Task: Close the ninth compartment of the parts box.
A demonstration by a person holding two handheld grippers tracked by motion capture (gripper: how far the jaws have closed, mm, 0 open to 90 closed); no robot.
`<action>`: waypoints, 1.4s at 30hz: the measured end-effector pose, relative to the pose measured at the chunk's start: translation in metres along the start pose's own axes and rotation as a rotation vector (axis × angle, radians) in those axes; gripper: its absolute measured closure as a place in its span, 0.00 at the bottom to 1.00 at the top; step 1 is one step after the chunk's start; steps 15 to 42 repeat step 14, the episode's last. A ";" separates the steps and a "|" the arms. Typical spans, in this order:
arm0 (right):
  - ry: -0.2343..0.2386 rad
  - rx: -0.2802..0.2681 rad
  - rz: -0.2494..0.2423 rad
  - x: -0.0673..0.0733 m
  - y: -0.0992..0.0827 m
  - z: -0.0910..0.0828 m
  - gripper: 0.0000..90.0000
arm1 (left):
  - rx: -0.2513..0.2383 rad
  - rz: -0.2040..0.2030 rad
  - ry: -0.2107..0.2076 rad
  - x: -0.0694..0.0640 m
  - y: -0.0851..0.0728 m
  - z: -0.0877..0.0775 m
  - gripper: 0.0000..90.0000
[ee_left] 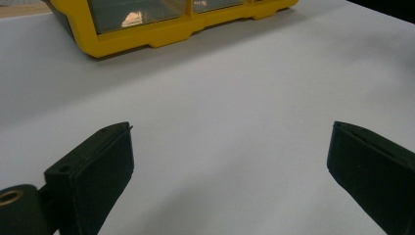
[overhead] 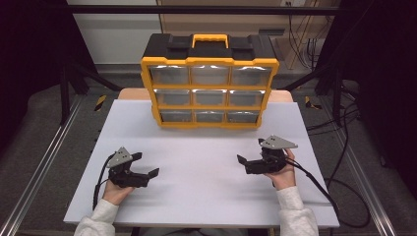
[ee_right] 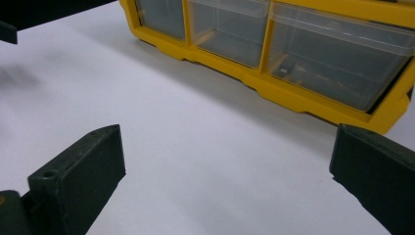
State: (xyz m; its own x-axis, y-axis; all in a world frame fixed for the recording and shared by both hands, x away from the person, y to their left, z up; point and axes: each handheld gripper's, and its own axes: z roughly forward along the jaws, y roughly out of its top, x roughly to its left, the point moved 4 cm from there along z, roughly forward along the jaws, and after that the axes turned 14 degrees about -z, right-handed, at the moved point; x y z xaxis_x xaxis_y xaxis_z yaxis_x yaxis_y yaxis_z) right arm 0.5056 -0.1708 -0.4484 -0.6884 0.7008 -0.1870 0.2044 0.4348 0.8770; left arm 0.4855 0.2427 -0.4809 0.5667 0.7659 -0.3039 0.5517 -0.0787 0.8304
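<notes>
The high view looks forward and down from above the person's side, taking in the whole white counter [overhead: 206, 162] with the yellow-and-black plastic drawer organizer [overhead: 210, 83] at upper centre. Both gripper views sit low and close over the counter, sharing the organizer's bottom drawer row along their upper edges.

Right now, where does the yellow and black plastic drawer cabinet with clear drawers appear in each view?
High view: the yellow and black plastic drawer cabinet stands upright at top centre, at the far edge of the white table.
Left gripper view: its yellow bottom frame lies along the top edge, left of centre.
Right gripper view: its bottom row of drawers runs across the top, centre to right.
Shared landmark: the white table.
</notes>
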 end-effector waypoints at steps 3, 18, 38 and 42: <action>0.003 -0.028 0.009 -0.003 -0.009 -0.007 0.00 | 0.001 0.002 -0.002 0.000 0.000 0.000 0.03; 0.015 -0.004 0.013 -0.008 -0.034 -0.015 0.00 | -0.005 0.002 -0.005 -0.001 0.000 0.000 0.03; 0.015 -0.004 0.013 -0.008 -0.034 -0.015 0.00 | -0.005 0.002 -0.005 -0.001 0.000 0.000 0.03; 0.015 -0.004 0.013 -0.008 -0.034 -0.015 0.00 | -0.005 0.002 -0.005 -0.001 0.000 0.000 0.03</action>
